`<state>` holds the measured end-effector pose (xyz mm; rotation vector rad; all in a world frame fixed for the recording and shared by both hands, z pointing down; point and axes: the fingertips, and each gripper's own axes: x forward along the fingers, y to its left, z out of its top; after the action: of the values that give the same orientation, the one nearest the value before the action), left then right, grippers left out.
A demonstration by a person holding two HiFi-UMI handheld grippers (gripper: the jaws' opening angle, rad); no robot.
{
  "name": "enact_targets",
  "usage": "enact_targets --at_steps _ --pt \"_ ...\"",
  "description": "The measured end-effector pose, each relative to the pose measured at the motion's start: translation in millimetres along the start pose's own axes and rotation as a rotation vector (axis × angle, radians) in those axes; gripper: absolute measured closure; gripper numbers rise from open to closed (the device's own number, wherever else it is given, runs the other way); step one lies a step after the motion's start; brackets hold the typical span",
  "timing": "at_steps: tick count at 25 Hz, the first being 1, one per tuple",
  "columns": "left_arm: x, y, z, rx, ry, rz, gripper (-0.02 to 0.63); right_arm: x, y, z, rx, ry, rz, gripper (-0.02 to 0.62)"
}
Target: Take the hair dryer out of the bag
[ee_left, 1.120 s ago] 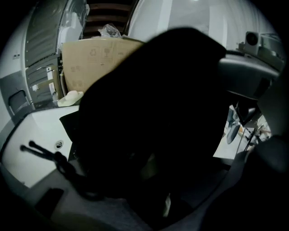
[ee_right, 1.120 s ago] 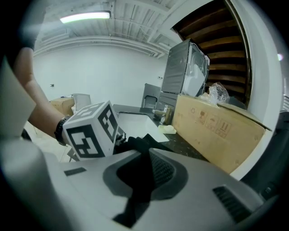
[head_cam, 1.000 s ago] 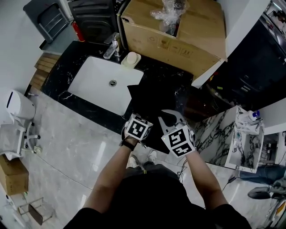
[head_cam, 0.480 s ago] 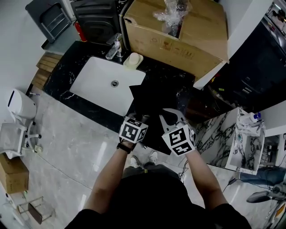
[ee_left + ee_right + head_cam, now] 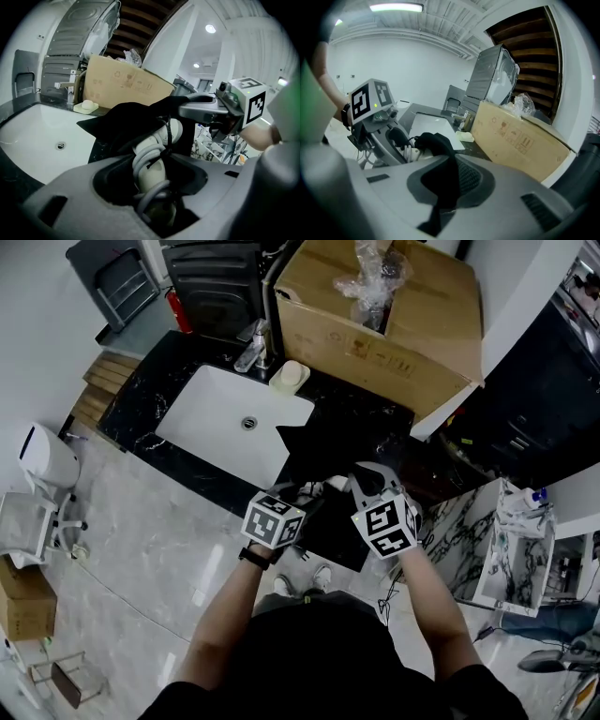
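Observation:
A black bag [image 5: 333, 451] lies on the dark counter to the right of the sink. In the right gripper view its fabric [image 5: 440, 145] runs between the jaws, where my right gripper [image 5: 447, 187] is shut on the bag's near edge. My left gripper [image 5: 152, 185] is shut on a white hair dryer [image 5: 157, 145] with its grey cord wound round it. The dryer pokes out of the bag's mouth, its far end still under the black fabric [image 5: 136, 117]. In the head view both grippers [image 5: 302, 502] [image 5: 366, 488] sit side by side at the bag's near end, a bit of white dryer [image 5: 319, 489] between them.
A white sink [image 5: 234, 423] with a faucet [image 5: 255, 345] and a soap dish [image 5: 291, 377] fills the counter's left part. A large cardboard box [image 5: 394, 320] stands behind the bag. A white fixture [image 5: 42, 456] sits on the marble floor at left.
My left gripper has pulled back toward me and risen, drawing the white dryer further out of the bag's mouth. The right gripper has shifted slightly, still holding the bag's edge.

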<state>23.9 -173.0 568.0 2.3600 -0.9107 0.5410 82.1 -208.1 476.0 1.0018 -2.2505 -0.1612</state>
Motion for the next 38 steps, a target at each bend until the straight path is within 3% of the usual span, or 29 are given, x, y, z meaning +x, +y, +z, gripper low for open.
enact_targets --at_steps 8,16,26,32,38 --pt "-14 -15 10 0.004 -0.038 -0.067 0.379 8 -22 12 0.09 -0.017 0.029 0.569" --pt "-36 -35 15 0.062 -0.077 -0.139 0.379 16 -37 20 0.069 -0.021 0.033 0.569" --pt "-51 -39 14 0.038 -0.103 -0.217 0.379 26 -43 23 0.021 -0.001 0.082 0.568" --pt "-56 -51 24 0.076 -0.123 -0.264 0.379 21 -61 36 -0.011 -0.003 0.025 0.568" --pt "-68 -70 42 0.122 -0.162 -0.331 0.379 -2 -85 54 -0.066 -0.004 -0.086 0.568"
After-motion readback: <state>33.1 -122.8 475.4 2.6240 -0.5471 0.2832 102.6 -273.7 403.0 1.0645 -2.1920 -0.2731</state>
